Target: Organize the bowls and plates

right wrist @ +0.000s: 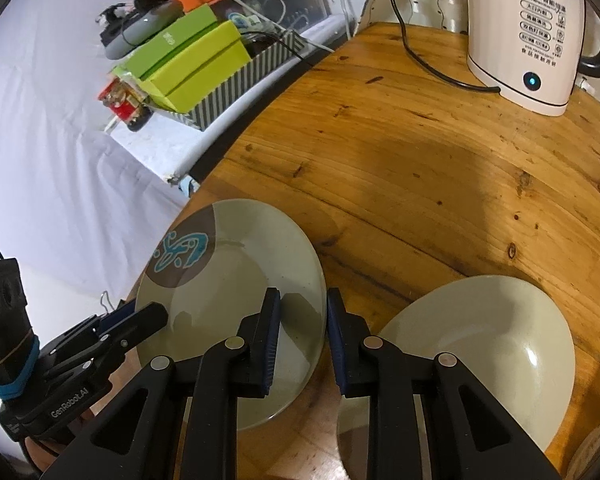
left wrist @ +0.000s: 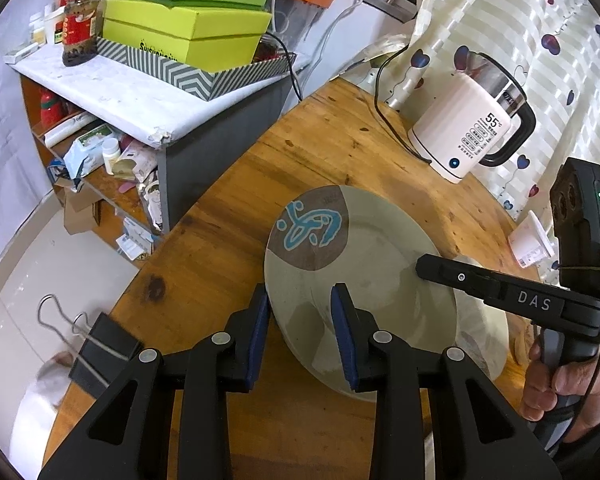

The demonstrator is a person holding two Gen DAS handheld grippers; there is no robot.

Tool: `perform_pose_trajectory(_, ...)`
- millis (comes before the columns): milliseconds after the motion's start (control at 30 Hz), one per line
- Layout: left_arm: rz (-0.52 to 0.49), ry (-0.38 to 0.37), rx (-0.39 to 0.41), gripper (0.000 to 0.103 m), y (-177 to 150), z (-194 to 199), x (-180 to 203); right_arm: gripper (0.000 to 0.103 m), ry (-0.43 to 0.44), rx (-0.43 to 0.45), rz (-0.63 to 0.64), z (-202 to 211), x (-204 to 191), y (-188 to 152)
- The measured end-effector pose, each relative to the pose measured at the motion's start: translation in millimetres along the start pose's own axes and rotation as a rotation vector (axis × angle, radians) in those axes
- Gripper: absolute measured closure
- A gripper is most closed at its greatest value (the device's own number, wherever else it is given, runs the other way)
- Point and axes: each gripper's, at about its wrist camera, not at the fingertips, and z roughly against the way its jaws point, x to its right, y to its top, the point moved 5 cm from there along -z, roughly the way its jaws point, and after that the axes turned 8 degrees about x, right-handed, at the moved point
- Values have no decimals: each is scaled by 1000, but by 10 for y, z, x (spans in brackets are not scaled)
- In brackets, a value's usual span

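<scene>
A grey-green plate (left wrist: 364, 264) with a brown patch and a blue figure lies on the round wooden table (left wrist: 300, 160); it also shows in the right wrist view (right wrist: 236, 264). My left gripper (left wrist: 300, 316) is open, its jaws straddling the plate's left rim. My right gripper (right wrist: 304, 320) is open, its jaws straddling the plate's right rim; it shows in the left wrist view (left wrist: 432, 268) over that edge. A plain grey-green bowl (right wrist: 480, 340) sits just right of the plate, partly hidden behind it in the left wrist view (left wrist: 484, 328).
A white electric kettle (left wrist: 468, 128) with its black cord stands at the table's far side. A shelf with green boxes (left wrist: 188, 28) and a jar stands left of the table. A black binder clip (left wrist: 100, 344) sits at the table's left edge. A white cup (left wrist: 530, 240) lies far right.
</scene>
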Motion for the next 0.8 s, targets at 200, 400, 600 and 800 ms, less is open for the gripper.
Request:
perform_pose_trajectory(200,-15,-4,10,71,-50,190,74,81,-2,15,-5,212,-69,-108)
perform_pose_trajectory(400,-40,-16,9,71,-151,371,192,81,-5,30,-27,457,-77,-300)
perform_pose_trajectory(600,-77,-29,3,71,-308,529,329,81,-25,51,-36,706,-78,-506)
perform_pose_trajectory(800,-99,-44,-11,71,-481,648,434,81,-38,60,-61,909,-34,-766)
